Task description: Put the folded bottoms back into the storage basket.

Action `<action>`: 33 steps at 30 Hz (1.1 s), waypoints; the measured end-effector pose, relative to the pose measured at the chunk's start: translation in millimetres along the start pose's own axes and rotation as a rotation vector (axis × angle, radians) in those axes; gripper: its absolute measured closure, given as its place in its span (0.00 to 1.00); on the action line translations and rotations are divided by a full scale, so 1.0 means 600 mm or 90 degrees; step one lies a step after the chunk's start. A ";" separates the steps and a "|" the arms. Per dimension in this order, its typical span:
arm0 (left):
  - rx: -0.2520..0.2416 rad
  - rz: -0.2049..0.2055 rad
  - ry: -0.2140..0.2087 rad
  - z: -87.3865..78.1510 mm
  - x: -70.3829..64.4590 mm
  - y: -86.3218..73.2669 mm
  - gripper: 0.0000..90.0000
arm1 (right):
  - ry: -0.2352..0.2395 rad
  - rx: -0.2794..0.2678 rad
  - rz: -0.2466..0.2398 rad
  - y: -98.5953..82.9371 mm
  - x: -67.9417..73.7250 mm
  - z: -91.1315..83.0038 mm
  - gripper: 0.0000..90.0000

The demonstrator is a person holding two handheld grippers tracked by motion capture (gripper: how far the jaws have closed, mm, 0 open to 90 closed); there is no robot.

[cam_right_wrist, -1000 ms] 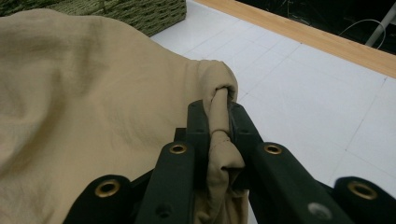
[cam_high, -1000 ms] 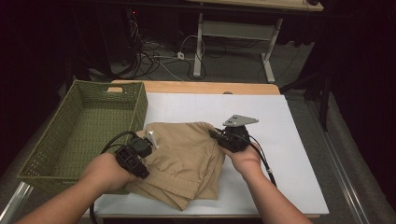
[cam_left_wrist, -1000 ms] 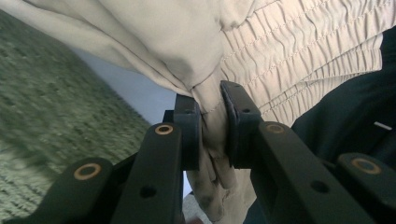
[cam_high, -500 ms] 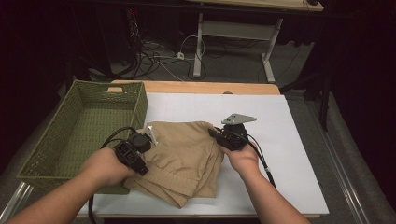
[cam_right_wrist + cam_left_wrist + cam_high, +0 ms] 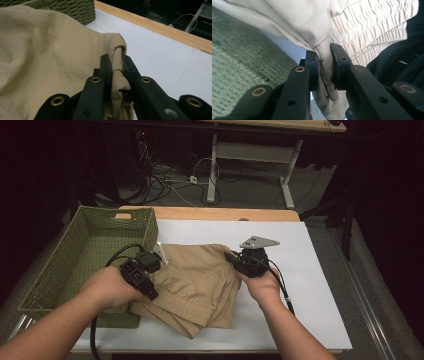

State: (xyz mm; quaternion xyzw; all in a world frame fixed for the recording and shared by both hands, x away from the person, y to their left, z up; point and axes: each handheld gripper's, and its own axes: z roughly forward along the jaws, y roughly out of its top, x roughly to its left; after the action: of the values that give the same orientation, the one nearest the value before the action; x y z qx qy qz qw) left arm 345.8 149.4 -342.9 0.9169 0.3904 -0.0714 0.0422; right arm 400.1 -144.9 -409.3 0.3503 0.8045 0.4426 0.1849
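On the table (image 5: 320,285), both grippers pinch tan shorts (image 5: 197,280).

Table (image 5: 320,270): basket (image 5: 75,265), tan garment (image 5: 200,285)

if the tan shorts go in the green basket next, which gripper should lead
Probably left. The left gripper, shut on the tan shorts, sits right beside the green basket wall. The right gripper pinches the opposite edge, farther from the basket.
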 end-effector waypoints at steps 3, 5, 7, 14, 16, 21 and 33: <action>0.005 0.008 0.005 -0.009 -0.002 0.007 0.85 | 0.001 -0.004 0.005 0.002 -0.001 -0.005 0.93; 0.006 0.011 0.008 -0.016 -0.003 0.011 0.85 | -0.003 -0.003 0.004 0.003 -0.001 -0.008 0.93; 0.008 0.016 0.011 -0.022 -0.002 0.013 0.85 | -0.007 -0.003 0.005 0.005 -0.001 -0.012 0.92; 0.008 0.022 0.014 -0.044 0.010 0.016 0.85 | -0.012 -0.011 0.013 0.016 -0.004 -0.025 0.92; 0.008 0.032 0.012 -0.052 0.008 0.014 0.85 | -0.008 -0.020 0.018 0.023 -0.003 -0.030 0.91; -0.002 0.039 0.020 -0.075 0.008 0.010 0.85 | -0.014 -0.036 0.010 0.044 0.003 -0.043 0.91; -0.023 0.018 0.031 -0.124 0.056 -0.022 0.85 | -0.019 -0.056 -0.001 0.103 0.027 -0.037 0.92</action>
State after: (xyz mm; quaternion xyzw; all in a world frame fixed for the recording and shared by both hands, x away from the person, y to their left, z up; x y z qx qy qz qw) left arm 366.6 192.4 -275.3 0.9228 0.3798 -0.0416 0.0505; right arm 400.5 -123.6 -345.1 0.3476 0.7815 0.4722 0.2130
